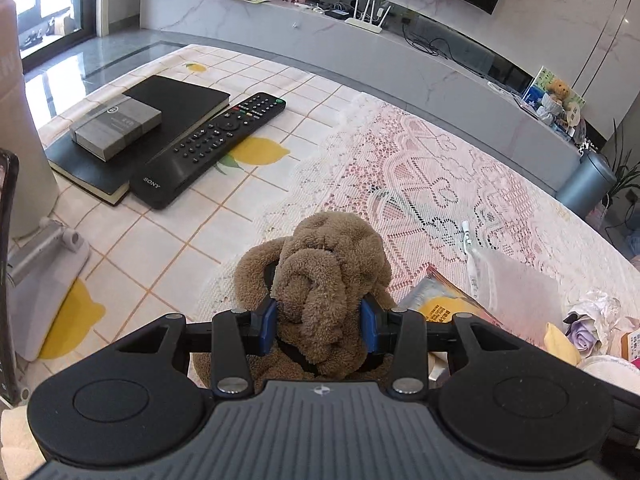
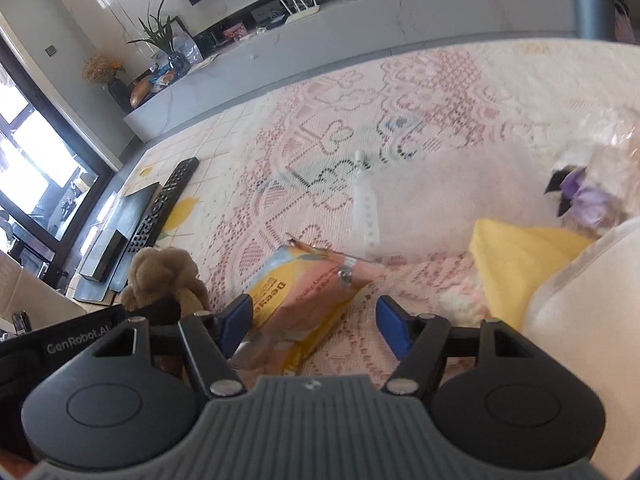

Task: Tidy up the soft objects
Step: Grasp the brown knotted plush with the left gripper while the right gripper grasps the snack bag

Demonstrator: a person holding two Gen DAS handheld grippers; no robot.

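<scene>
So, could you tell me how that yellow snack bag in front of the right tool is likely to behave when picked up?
The bag looks thin and crinkled, so it will probably flex and sag rather than stay stiff. Its glossy film may slip between the pads. It lies flat on the lace cloth, so it seems unlikely to roll.

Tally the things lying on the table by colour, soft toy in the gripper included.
Black: 2, remote, notebook
Grey: 1, box
Brown: 1, plush toy
Yellow: 2, snack bag, cloth
Purple: 1, flower
Total: 7
</scene>
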